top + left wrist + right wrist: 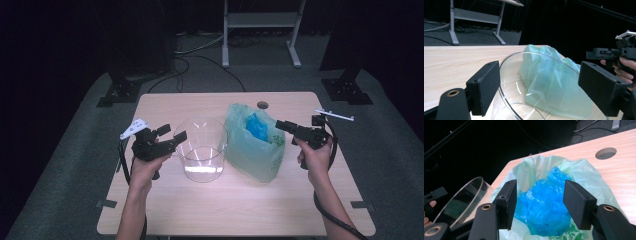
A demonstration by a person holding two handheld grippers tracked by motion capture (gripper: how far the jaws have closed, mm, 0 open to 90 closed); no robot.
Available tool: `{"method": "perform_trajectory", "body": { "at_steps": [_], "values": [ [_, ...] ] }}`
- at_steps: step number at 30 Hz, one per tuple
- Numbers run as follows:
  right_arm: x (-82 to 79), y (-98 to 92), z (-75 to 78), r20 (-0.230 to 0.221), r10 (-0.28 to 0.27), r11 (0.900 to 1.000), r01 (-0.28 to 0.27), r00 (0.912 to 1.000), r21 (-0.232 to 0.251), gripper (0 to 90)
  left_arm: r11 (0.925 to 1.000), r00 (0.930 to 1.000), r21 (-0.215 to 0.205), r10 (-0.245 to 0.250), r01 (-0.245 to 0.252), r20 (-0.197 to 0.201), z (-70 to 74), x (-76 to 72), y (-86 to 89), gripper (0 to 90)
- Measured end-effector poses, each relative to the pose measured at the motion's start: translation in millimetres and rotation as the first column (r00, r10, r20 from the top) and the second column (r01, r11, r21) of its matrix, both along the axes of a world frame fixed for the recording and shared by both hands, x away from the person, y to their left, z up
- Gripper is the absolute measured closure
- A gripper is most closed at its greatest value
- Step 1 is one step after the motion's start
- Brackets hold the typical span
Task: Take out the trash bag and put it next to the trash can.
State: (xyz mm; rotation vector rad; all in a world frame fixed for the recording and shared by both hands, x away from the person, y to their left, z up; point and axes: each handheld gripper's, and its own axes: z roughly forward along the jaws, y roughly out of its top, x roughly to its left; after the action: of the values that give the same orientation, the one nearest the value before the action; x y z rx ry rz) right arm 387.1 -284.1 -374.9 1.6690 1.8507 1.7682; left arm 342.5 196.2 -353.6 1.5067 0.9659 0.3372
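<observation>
A clear glass-like round container (201, 150) stands mid-table, and in the left gripper view its curved rim (509, 95) arcs between my jaws. To its right, touching it, sits a pale green plastic bag (252, 155) with its mouth open and a crumpled blue bag (257, 127) inside. My left gripper (172, 135) is open at the container's left rim, its pads (484, 87) wide apart and gripping nothing. My right gripper (278, 124) is open just right of the green bag's mouth. The right gripper view looks between its jaws at the blue bag (544, 205).
The wooden table (225, 210) has a round cable hole (262, 105) behind the bag. Beyond the table stand a white frame (260, 20), black stand bases (117, 92) and loose floor cables (200, 60). The table's front half is bare wood.
</observation>
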Motion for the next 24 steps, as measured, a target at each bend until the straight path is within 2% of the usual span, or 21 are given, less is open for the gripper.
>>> {"method": "perform_trajectory", "body": {
  "at_steps": [24],
  "values": [
    [-23.1, -30.1, -42.0, -0.066, -0.021, 1.0, 0.019, 0.9976, -0.019, 43.1, 1.0, 1.0, 0.004, 0.003, -0.003, -0.004, -0.6, 0.2, 1.5, 16.8]
  ]
}}
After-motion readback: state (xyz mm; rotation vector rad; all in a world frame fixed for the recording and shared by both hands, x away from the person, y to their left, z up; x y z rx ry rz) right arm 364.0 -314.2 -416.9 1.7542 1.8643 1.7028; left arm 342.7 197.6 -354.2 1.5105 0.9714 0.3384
